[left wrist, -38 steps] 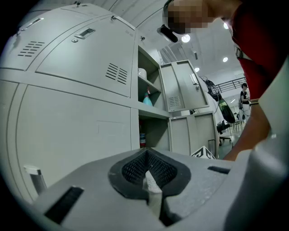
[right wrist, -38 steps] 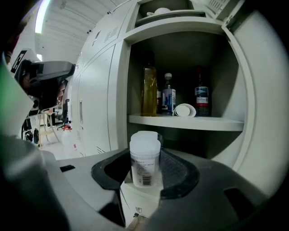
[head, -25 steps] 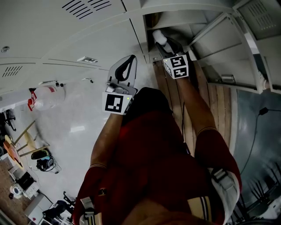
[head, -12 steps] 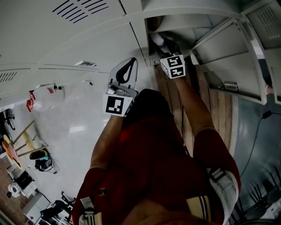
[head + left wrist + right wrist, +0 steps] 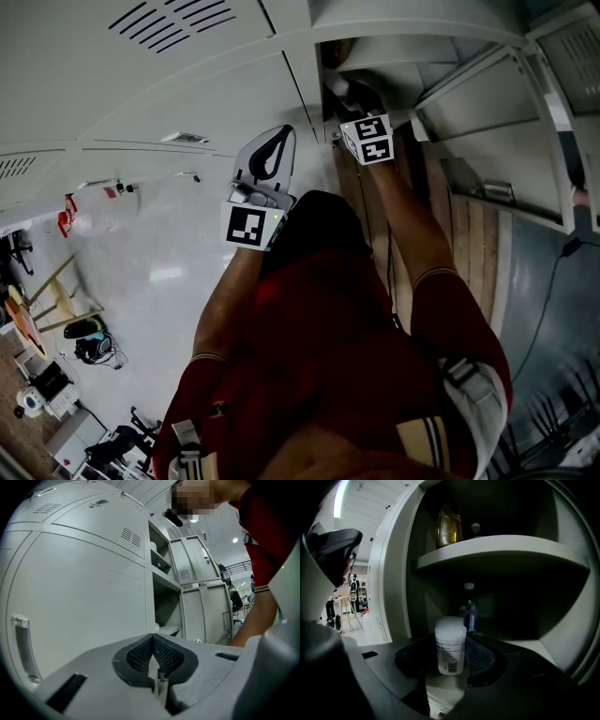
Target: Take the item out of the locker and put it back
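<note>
A white plastic bottle (image 5: 450, 645) with a printed label stands upright between the pads of my right gripper (image 5: 451, 654), which is shut on it. The bottle is at the mouth of the open locker's lower compartment (image 5: 543, 644). In the head view my right gripper (image 5: 349, 94) reaches into the locker opening, with the white bottle (image 5: 337, 87) at its tip. My left gripper (image 5: 153, 639) is shut with nothing in it. It faces the closed locker doors (image 5: 84, 588), and in the head view the left gripper (image 5: 270, 152) hangs to the left of the opening.
Deeper in the compartment stands a blue-labelled bottle (image 5: 469, 612). The shelf (image 5: 501, 551) above it carries an amber bottle (image 5: 449, 527) and a small capped bottle (image 5: 475, 528). An open locker door (image 5: 497, 131) swings right. A red-capped water jug (image 5: 98, 208) sits on the floor at left.
My right gripper with the white bottle has edged a little deeper into the locker opening. The left gripper has stayed where it was.
</note>
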